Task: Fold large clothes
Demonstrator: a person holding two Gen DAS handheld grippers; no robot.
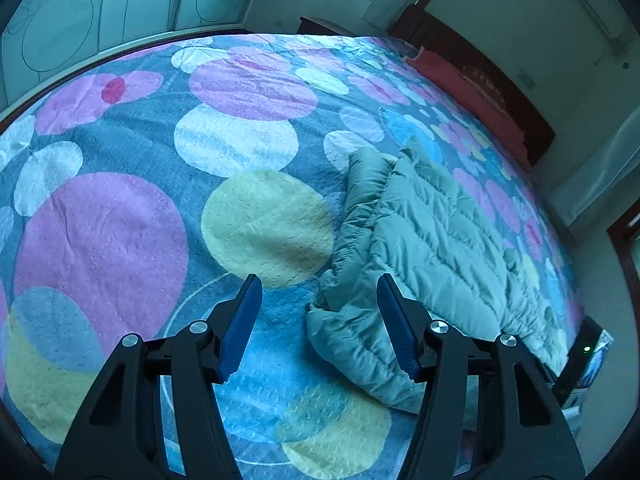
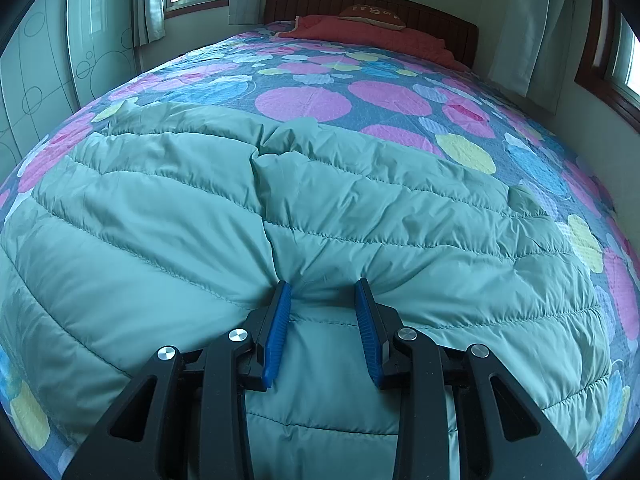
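The large garment, a pale green quilted jacket (image 2: 320, 208), lies spread on the bed (image 1: 120, 208) near its foot edge, atop a bedspread printed with coloured circles. The right tongs (image 2: 322, 284) pinch a bunched fold of the jacket's padded cloth, the fabric puckering between the blue pads (image 2: 276, 336). The left tongs (image 1: 318, 280) stand spread and hold nothing, hovering above the bedspread just beside the jacket's folded side edge. Judgement: the step in hand appears to be taking a second hold; the left tongs should close on the near edge through all layers, level with the right grip, so the fold lifts evenly. The slippery, puffy filling may slide out of a shallow bite. A red blanket (image 2: 360, 36) and a cushion (image 2: 372, 12) lie at the headboard, well apart; nothing obstructs the fold.
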